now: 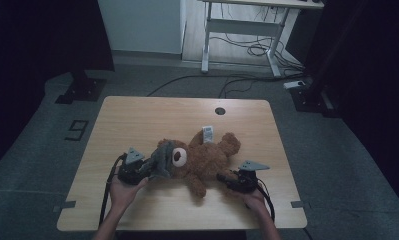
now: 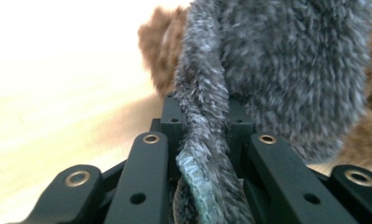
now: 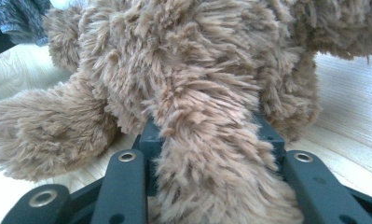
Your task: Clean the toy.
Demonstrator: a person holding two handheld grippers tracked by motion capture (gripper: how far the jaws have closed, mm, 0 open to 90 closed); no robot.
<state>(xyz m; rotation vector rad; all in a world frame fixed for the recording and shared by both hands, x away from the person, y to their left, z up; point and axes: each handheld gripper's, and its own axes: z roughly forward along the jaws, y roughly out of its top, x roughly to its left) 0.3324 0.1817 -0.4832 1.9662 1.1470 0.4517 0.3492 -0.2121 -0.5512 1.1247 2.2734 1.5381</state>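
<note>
A brown teddy bear (image 1: 204, 159) lies on the wooden table (image 1: 137, 115) with its head to the left. A grey furry hat (image 1: 162, 159) sits over its head. My left gripper (image 1: 146, 167) is at the hat's left side, shut on a fold of the hat's rim (image 2: 204, 154); the grey hat (image 2: 291, 70) bulges beyond the jaws with brown fur behind it. My right gripper (image 1: 226, 177) is at the bear's lower right, shut on one brown limb (image 3: 211, 158) that runs between its jaws. The bear's body (image 3: 174, 60) rises just past them.
A white label (image 1: 207, 134) sticks out from the bear toward the far side. A round cable hole (image 1: 220, 111) sits near the table's far edge. A white desk frame (image 1: 242, 30) and cables lie on the floor beyond the table.
</note>
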